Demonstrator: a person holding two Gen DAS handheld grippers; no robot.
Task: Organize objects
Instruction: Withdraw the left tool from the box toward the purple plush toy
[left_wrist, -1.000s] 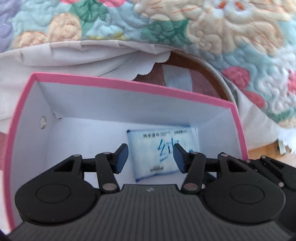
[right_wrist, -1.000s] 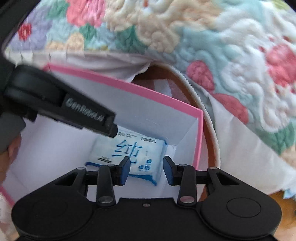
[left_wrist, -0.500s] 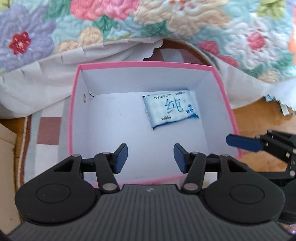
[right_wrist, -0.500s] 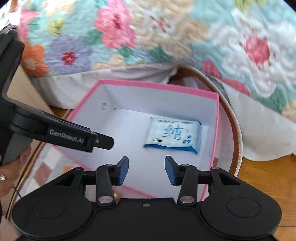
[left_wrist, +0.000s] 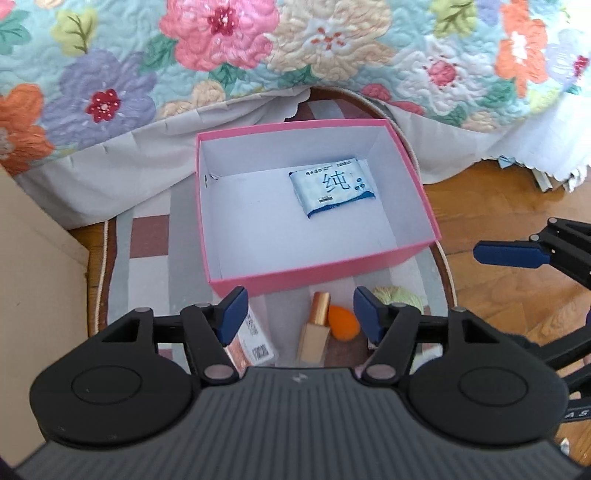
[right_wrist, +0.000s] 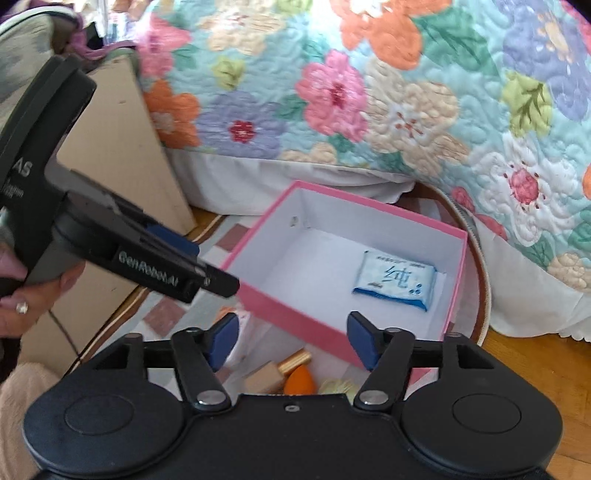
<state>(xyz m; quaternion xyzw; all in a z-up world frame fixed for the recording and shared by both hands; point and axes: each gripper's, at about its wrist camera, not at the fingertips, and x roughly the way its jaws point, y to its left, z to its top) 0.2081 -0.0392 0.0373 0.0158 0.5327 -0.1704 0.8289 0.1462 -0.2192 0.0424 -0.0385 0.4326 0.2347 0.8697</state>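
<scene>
Both claws have risen out of the pink box (left_wrist: 325, 273) – left gripper (left_wrist: 297, 314) and right gripper (right_wrist: 290, 339) opening, empty – foundation bottle (left_wrist: 316, 332) just below the left, long axis pointing boxward.

One pink cardboard box (left_wrist: 321, 275) holds one blue-white wipes packet (left_wrist: 332, 192); before the box: one gold-capped bottle (left_wrist: 314, 332), one orange sponge (left_wrist: 342, 321).

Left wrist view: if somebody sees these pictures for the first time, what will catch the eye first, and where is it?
First the pink box, open on a checked mat in front of a flowered quilt, with only a blue-and-white wipes pack lying flat in its far right corner. Next, small items wait on the mat before the box: a gold-capped bottle and an orange sponge touching it. The left gripper hovers over them, jaws opening, nothing between them.
</scene>
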